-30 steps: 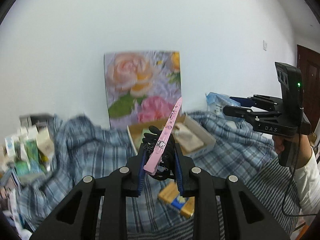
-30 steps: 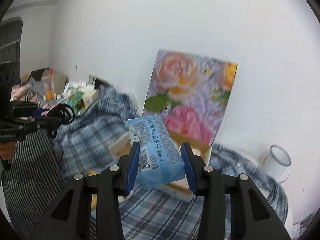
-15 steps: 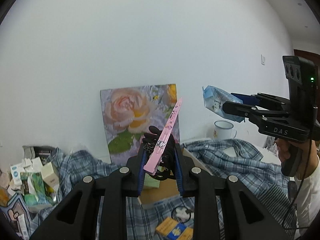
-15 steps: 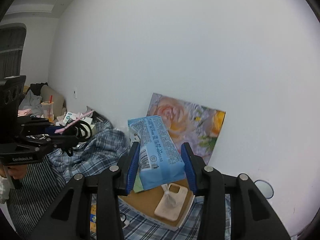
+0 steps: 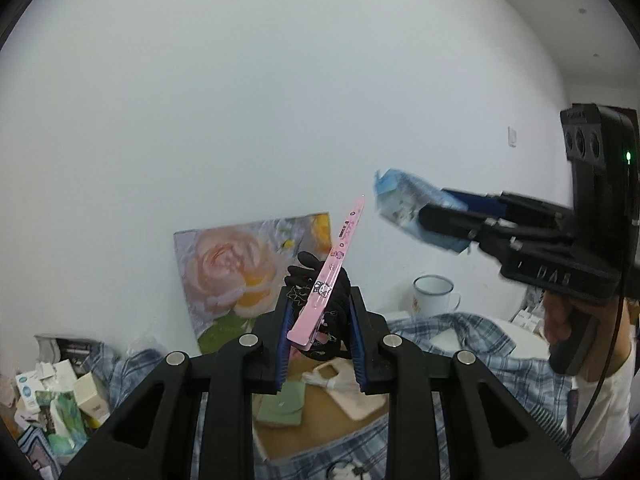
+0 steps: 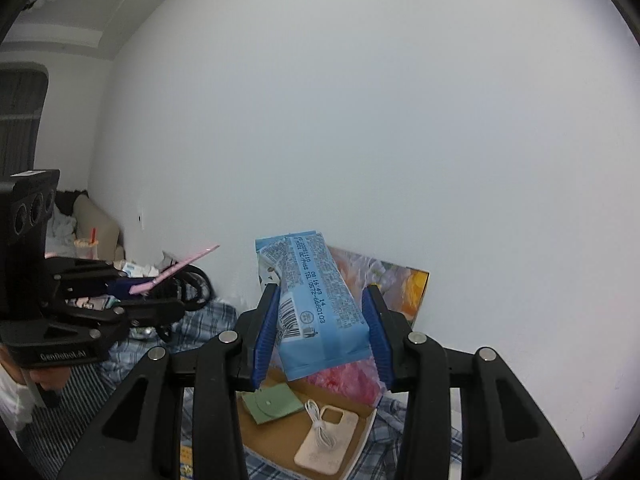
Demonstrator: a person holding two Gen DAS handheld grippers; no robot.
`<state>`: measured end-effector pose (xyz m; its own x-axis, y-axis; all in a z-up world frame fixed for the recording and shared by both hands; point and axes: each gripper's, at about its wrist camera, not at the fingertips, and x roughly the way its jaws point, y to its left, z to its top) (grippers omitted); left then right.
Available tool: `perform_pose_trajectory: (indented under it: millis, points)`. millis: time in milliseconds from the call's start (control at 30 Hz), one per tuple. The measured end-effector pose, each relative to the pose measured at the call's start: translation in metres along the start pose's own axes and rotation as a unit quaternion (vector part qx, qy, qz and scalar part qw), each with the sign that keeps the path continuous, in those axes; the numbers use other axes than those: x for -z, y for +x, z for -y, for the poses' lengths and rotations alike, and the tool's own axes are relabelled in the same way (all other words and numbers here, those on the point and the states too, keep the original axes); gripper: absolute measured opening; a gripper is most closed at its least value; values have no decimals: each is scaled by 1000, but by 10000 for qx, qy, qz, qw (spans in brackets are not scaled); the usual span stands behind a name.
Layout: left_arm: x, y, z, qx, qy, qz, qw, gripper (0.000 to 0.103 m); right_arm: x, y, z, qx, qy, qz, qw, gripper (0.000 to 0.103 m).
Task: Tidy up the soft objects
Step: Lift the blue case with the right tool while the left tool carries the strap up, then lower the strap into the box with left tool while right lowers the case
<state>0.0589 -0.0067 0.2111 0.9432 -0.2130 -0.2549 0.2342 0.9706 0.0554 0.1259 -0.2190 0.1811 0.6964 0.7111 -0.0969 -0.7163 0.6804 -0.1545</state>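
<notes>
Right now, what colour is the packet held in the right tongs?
Light blue with dark blue print and a barcode, on the packet; clearest in the right wrist view.

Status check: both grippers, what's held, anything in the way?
Left gripper shut on pink hair clip and black hair ties. Right gripper shut on blue tissue pack. Both aloft above cardboard tray; nothing blocking.

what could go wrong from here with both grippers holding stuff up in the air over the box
1. The left gripper pinches a long pink hair clip near its lower end together with a black hair tie; most of the clip sticks out and could slip or pivot free.
2. The right gripper clamps a soft blue tissue pack that could squash or slide out above the cardboard box.
</notes>
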Motion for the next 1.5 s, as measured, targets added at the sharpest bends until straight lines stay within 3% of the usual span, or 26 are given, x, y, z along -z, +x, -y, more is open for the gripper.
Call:
perform_pose_trajectory:
  millis: [400,700,1500]
  points:
    - [-18,45,4,243,-236,30,9994,27,18,22,20,54,397,65,9992,41]
    - [12,90,-5,159,-366,-387,9985,27,37,48,27,101,603,-95,9981,41]
    - [52,144,-26,28,-527,-1137,9921,27,83,112,30,91,828,-747,9937,41]
